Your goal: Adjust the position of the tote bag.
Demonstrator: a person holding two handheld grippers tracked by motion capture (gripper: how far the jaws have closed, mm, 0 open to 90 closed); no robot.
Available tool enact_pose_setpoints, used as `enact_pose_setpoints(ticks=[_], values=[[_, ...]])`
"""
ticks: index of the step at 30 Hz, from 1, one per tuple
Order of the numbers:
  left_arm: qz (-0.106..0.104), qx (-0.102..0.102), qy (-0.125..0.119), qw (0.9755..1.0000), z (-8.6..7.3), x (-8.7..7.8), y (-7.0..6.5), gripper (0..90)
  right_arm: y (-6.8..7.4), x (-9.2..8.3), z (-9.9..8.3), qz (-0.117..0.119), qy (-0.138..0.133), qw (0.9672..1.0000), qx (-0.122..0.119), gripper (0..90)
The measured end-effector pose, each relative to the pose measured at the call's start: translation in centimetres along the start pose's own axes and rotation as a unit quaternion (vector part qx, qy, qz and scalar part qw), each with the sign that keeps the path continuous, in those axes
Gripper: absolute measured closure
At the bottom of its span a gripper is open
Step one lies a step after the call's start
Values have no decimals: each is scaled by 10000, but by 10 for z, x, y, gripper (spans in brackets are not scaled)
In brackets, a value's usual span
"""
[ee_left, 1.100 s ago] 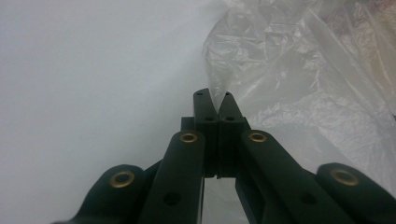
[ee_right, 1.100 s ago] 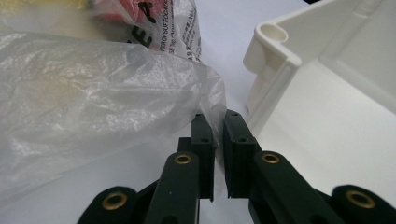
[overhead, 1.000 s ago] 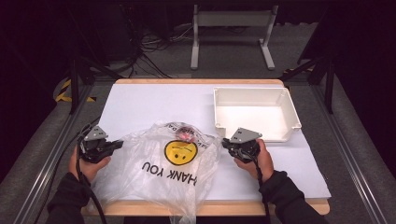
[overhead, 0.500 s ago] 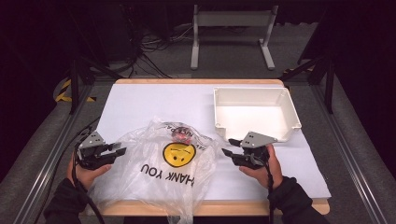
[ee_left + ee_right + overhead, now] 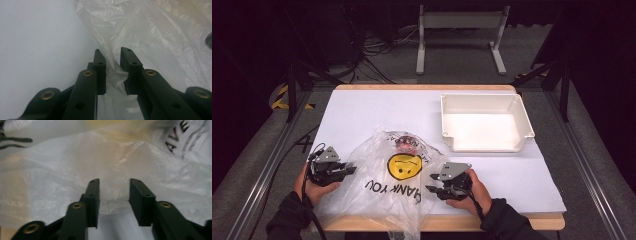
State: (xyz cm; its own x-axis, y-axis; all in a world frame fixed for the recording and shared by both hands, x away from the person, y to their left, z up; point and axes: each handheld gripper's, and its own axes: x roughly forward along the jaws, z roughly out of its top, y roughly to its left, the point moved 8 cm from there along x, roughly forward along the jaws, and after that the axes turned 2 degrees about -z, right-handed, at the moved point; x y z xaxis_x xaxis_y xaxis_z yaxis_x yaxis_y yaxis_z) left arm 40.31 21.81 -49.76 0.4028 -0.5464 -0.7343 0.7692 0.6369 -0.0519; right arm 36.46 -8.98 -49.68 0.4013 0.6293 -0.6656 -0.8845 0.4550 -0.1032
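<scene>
Left gripper (image 5: 343,170): at the bag's left edge, jaws narrow and just closing, a pinched fold of film between them in the left gripper view; pads near the fold, firm contact not certain.
Right gripper (image 5: 435,183): at the bag's right edge, jaws partly apart and just closing; film bulges ahead of the tips in the right gripper view, none clearly between them.
Plastic bag (image 5: 387,192): thin, translucent, printed with a yellow smiley and "THANK YOU", lying crumpled at the near middle of the table (image 5: 362,112); a dark red item (image 5: 404,145) shows through its far end.
White bin (image 5: 486,122): far right, well apart from the bag.
Risks, judged: slippery film may slide from the left jaws if only one thin layer is caught; right jaws may close on air; uneven pulls could tear the bag or roll the item out.
</scene>
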Motion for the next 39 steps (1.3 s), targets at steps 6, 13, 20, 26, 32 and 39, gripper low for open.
enact_pose_setpoints(ticks=[6,13,20,26,32,39], values=[[-35,28,101,9999,-3,6,-1,827,2,6,-3,64,91,9998,-143,885],[-114,6,-20,9999,0,6,-2,859,-16,-5,-5,-241,57,9997,47,900],[-125,-8,-46,9999,-1,5,-2,858,-1,-5,-4,204,-38,9998,-40,376],[-107,58,-62,9999,-1,6,-1,856,3,9,-3,128,81,9999,-36,415],[-103,43,-123,9999,-2,6,0,857,3,7,-3,243,64,9997,44,825],[-73,32,-209,9997,0,3,0,858,-7,-1,-5,53,34,9999,122,900]])
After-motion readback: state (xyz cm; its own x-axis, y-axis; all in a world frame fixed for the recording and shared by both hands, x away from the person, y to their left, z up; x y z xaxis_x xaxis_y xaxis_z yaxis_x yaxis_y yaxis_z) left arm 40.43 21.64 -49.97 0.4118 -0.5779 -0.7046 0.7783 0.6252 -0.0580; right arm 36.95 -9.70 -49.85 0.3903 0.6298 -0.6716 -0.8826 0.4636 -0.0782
